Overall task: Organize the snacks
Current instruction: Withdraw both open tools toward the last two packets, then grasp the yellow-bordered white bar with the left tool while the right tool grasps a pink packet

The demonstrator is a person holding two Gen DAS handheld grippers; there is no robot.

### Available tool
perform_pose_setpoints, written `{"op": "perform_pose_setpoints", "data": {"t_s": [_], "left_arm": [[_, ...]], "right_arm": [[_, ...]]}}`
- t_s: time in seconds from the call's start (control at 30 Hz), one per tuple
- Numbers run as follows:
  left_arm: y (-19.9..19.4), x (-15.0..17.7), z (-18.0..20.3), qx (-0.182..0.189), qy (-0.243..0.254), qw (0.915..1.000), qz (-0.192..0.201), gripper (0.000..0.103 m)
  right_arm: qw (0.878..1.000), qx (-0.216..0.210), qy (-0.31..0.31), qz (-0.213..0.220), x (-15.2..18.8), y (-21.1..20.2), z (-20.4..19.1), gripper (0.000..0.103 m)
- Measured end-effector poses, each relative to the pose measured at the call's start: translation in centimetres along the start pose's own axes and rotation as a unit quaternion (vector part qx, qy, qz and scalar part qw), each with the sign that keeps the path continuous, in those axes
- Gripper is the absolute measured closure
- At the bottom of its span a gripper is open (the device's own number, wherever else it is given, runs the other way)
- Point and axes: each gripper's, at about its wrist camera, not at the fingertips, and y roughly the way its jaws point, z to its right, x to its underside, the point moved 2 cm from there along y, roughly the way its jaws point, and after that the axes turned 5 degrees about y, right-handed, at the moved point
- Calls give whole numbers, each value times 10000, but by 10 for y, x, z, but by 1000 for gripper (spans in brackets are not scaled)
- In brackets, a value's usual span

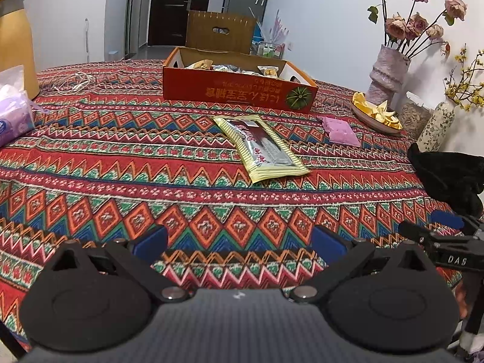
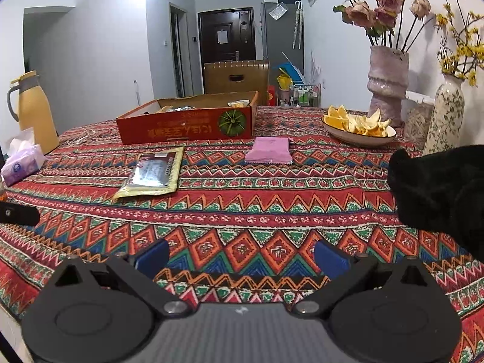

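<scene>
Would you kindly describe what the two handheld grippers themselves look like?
Both match: the left gripper and right gripper have blue finger pads on black linkage arms, round black side housings and a grey ribbed body. White "DAS" lettering marks the right one's side.

The room is evenly lit from above, soft shadows fall behind the vases (image 2: 388, 86), glare shines on the foil snack packet (image 2: 150, 172), and the edges bend strongly, corners dark

Gold-edged snack packet (image 1: 262, 147) flat on cloth, pink packet (image 1: 340, 130) beside, open red box (image 1: 239, 84) holding snacks
</scene>
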Motion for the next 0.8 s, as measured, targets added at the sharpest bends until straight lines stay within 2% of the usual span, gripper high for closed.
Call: {"op": "perform_pose_setpoints", "data": {"t_s": [0.17,0.37,0.4,0.5,0.7,0.8], "left_arm": [[27,-18,15,140,82,9999,-7,0],[93,-55,41,150,363,9992,-35,0],[109,-64,45,117,420,9990,43,0],[150,-82,50,-343,484,9982,-30,0],[206,-102,61,-502,716,9961,-134,0],[213,-99,60,-566,820,9950,104,1]], "right_arm": [[9999,-38,-99,-109,-6,14,3,1],[9996,-47,-271,-111,-31,39,11,1],[9995,-80,-282,-105,-37,44,13,1],[9992,-91,-362,-149,-56,62,19,1],[9971,-56,-714,-245,-99,119,23,1],[9970,-202,-694,-271,-120,157,27,1]]}}
